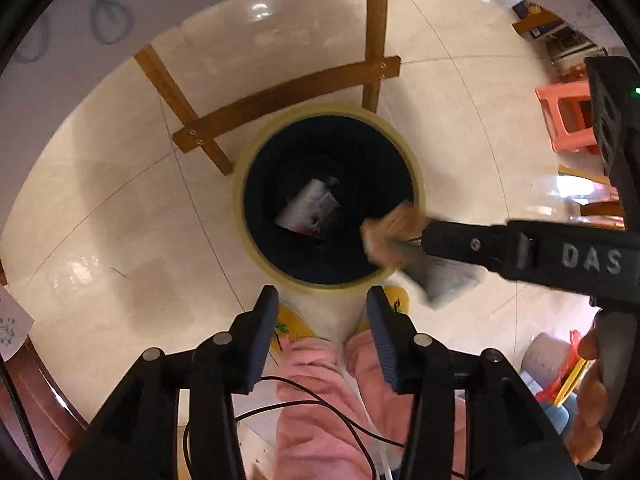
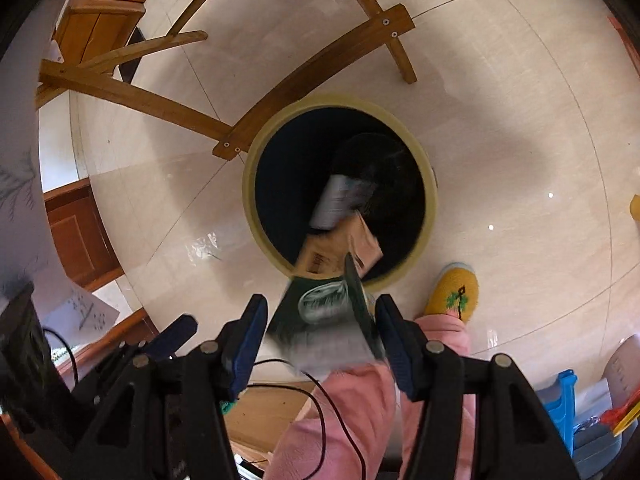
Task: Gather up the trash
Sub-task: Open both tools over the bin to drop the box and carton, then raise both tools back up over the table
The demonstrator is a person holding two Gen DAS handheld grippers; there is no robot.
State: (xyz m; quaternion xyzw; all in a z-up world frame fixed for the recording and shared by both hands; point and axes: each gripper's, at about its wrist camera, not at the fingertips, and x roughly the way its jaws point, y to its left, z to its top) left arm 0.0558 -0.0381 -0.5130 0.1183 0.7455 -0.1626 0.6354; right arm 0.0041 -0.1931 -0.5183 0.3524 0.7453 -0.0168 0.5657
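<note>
Left wrist view: The left gripper [image 1: 322, 312] is pointing straight down over a round bin [image 1: 329, 196] with a pale yellow rim and a dark interior, standing on the tiled floor [image 1: 100, 200]. Its two fingers [image 1: 264, 332] are standing apart with nothing between them. A crumpled silver wrapper [image 1: 310, 210] is lying inside the bin. The right gripper [image 1: 404, 248] is reaching in from the right edge of the picture, and a blurred tan and grey packet [image 1: 424, 272] is sitting at its tip, over the near right part of the bin rim. Whether the fingers are pressing on the packet cannot be told from this view. A wooden chair frame [image 1: 288, 92] is standing just behind the bin. Pink trouser legs [image 1: 320, 400] and yellow slippers [image 1: 290, 326] are showing below the fingers.

Right wrist view: The right gripper [image 2: 322, 320] is tilting down toward the same bin [image 2: 256, 184]. Its fingers [image 2: 250, 332] are standing about half open with a dark green packet [image 2: 320, 312] between them; the packet is blurred, and contact with the pads cannot be confirmed. A brown cardboard piece [image 2: 336, 248] is lying just past the packet, over the near bin rim. The silver wrapper [image 2: 340, 200] is lying deeper inside the bin. One yellow slipper [image 2: 452, 292] is standing beside the bin on the right.
</note>
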